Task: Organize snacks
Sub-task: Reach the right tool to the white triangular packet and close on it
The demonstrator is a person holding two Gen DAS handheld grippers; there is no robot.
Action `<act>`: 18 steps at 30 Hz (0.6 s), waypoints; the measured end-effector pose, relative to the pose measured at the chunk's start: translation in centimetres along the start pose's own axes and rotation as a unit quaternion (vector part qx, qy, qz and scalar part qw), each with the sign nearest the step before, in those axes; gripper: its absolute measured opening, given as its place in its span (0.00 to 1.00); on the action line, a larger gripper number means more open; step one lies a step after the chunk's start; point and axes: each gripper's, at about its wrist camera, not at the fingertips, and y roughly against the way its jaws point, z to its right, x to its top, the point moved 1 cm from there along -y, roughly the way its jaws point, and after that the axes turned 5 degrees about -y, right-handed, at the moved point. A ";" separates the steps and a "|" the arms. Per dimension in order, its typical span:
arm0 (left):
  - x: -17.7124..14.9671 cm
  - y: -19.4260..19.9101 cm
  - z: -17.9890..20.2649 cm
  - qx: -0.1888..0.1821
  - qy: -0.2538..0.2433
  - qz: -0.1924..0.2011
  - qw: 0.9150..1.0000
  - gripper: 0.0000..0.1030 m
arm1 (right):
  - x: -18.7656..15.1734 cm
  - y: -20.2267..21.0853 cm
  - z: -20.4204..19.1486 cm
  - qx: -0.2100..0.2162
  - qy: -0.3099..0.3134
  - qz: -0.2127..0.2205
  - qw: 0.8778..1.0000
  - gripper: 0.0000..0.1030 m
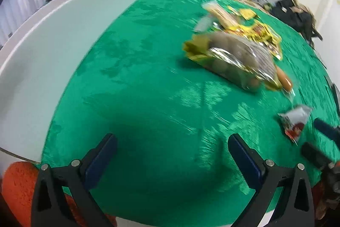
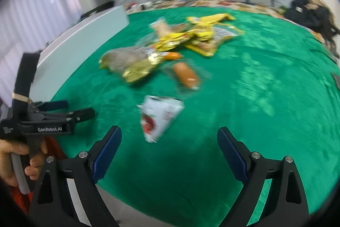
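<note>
Green cloth [image 2: 255, 88] covers the counter, soft and rucked; a claw tip driven low could snag the nap and drag the whole spread.

White bin wall [image 1: 63, 39] along the left edge, far from the snacks. Long carry, so a weak pinch could shed a packet on the way.

Snack heap [image 2: 180, 39] mid-far: yellow wrappers, a clear bag of brown rounds with gold foil [image 1: 233, 56]. Overlapping and slippery; grabbing one likely tugs its neighbours or crushes the contents.

Sausage in clear film [image 2: 187, 76] lies just nearer than the heap, alone. Round, could roll or squirt out of a pinch.

White sachet with red print [image 2: 159, 116], nearest item, directly ahead of the right claw [image 2: 170, 146], apart from it. Flat and thin: fingers may skid over it.

Right claw: fingers spread wide, empty.
Left claw [image 1: 172, 154]: fingers spread wide, empty, over bare cloth on the near left, held by a hand [image 2: 17, 159].

Both views are motion-blurred; fast travel raises the odds of a mis-aimed approach or the two claws colliding.
</note>
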 end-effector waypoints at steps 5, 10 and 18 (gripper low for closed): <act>0.1 -0.8 -1.1 0.012 0.020 -0.004 1.000 1.00 | 0.7 -3.3 -1.5 -0.005 0.031 -0.037 0.999 0.89; 0.2 -1.1 -0.6 0.027 0.008 -0.001 1.000 1.00 | 0.9 -3.5 -1.7 -0.004 0.040 -0.037 0.999 0.88; 0.0 -1.2 -0.1 0.036 -0.006 0.004 0.999 1.00 | 0.8 -3.6 -2.2 -0.010 0.060 -0.033 0.998 0.66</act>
